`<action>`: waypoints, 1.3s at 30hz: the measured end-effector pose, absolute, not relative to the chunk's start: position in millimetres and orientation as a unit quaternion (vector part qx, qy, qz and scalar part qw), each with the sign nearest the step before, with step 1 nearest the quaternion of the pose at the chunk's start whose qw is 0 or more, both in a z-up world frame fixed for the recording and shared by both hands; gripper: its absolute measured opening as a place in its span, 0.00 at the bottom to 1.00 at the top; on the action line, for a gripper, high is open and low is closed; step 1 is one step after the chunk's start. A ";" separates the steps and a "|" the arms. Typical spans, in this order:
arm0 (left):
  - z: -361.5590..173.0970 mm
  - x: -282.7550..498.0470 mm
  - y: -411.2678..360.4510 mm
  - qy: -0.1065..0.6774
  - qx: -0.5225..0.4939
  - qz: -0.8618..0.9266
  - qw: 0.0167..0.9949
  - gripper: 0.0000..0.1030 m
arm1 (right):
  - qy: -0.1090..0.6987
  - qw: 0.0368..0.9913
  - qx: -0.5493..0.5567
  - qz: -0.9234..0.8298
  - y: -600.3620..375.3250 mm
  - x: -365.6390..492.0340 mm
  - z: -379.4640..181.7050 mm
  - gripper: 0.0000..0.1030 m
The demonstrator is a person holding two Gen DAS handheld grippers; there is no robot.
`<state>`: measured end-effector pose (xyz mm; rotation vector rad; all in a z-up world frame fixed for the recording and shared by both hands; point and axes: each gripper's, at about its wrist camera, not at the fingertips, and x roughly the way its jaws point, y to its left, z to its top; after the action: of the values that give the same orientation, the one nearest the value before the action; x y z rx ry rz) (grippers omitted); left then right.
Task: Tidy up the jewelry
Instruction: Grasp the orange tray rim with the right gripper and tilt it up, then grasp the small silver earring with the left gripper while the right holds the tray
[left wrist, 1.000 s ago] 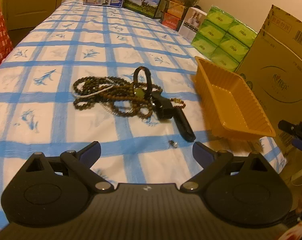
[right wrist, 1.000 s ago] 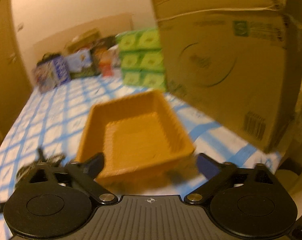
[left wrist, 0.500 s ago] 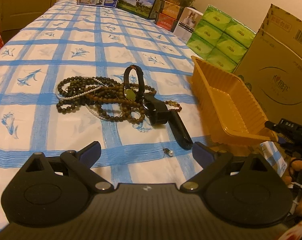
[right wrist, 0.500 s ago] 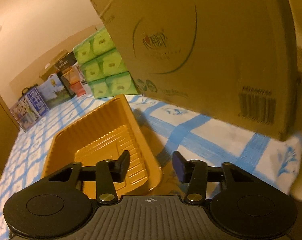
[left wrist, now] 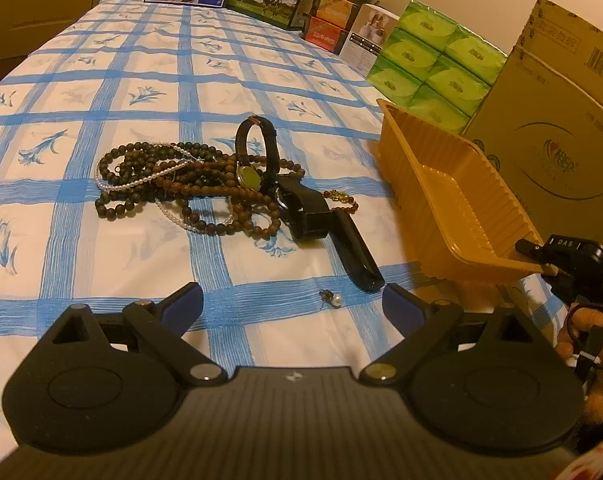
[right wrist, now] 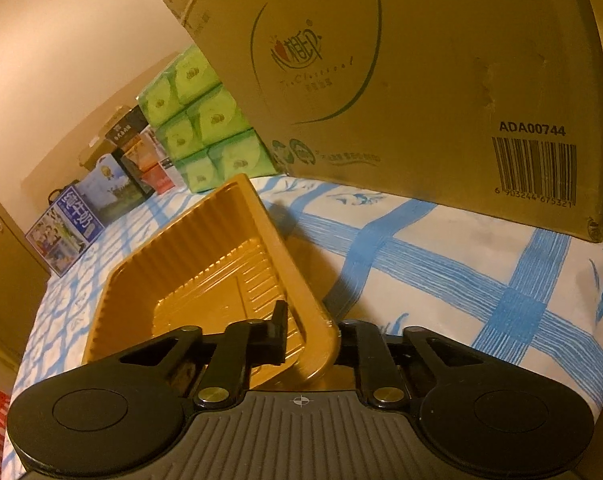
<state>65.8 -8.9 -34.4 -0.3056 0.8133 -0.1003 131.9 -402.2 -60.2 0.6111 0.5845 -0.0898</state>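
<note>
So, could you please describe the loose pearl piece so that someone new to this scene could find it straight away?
Start from the orange tray at the right edge of the blue-checked tablecloth, then find the black strap running toward the camera from the bead pile. Just left of the strap's near tip lies the pearl piece, alone on a blue stripe: one white pearl, not a strand.

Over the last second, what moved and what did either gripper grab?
The right gripper swung in toward the yellow tray, closed from wide open, and now pinches the tray's near corner rim, lifting that end. The left gripper drifted slightly closer to the jewelry pile but stays open and empty. The pile and loose pearl haven't moved.
</note>
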 end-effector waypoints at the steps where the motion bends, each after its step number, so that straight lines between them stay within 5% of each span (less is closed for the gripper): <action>1: -34.6 66.2 -8.8 0.394 -0.148 -0.049 0.906 0.92 | 0.283 0.912 0.294 -0.045 -401.6 131.8 -59.1 0.12; 13: -39.6 71.9 -22.5 0.390 -0.092 -0.073 0.914 0.80 | 0.274 0.946 0.175 -0.018 -378.7 128.6 -28.0 0.08; 24: -55.8 93.3 -57.3 0.388 0.006 -0.120 0.914 0.35 | 0.244 0.969 0.039 -0.001 -354.1 119.1 -5.6 0.08; 34: -67.9 94.1 -75.2 0.384 0.080 -0.122 0.912 0.15 | 0.232 0.973 -0.011 0.002 -338.8 115.3 3.1 0.08; 39: -69.6 93.8 -74.2 0.382 0.084 -0.122 0.912 0.15 | 0.231 0.973 -0.018 0.005 -335.0 116.2 5.5 0.08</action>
<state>93.8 -74.2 -69.6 0.1721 0.7872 -0.2523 116.2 -335.0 5.5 -0.0358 0.4664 0.0102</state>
